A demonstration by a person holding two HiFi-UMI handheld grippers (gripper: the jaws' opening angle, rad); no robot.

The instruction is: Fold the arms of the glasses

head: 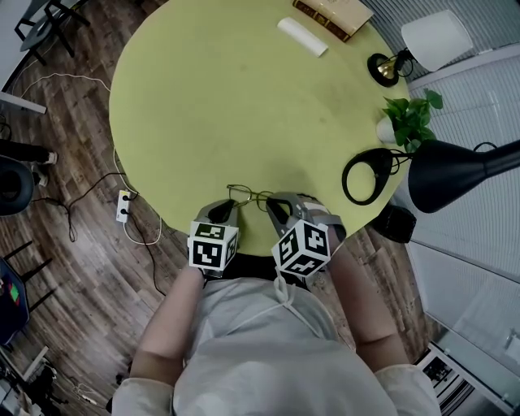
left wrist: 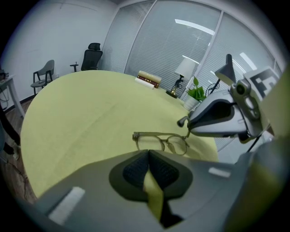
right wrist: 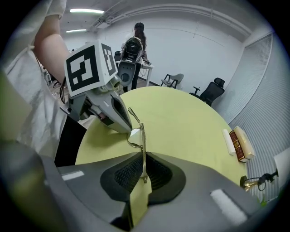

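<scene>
I've the right gripper (right wrist: 144, 156) pinching the glasses arm (right wrist: 143, 140); left gripper (left wrist: 148, 153) clenched empty, lower centre. Unbraced, the glasses (left wrist: 165, 141) may skid.

In the head view, the glasses (head: 248, 195) at the near edge of the table (head: 227, 97) are partly covered by the left gripper (head: 225, 209) and the right gripper (head: 276, 203). The book (head: 333, 15) at the table's far edge is cut off by the top border, and the lamp (head: 459, 172) beside the table by the right one.
</scene>
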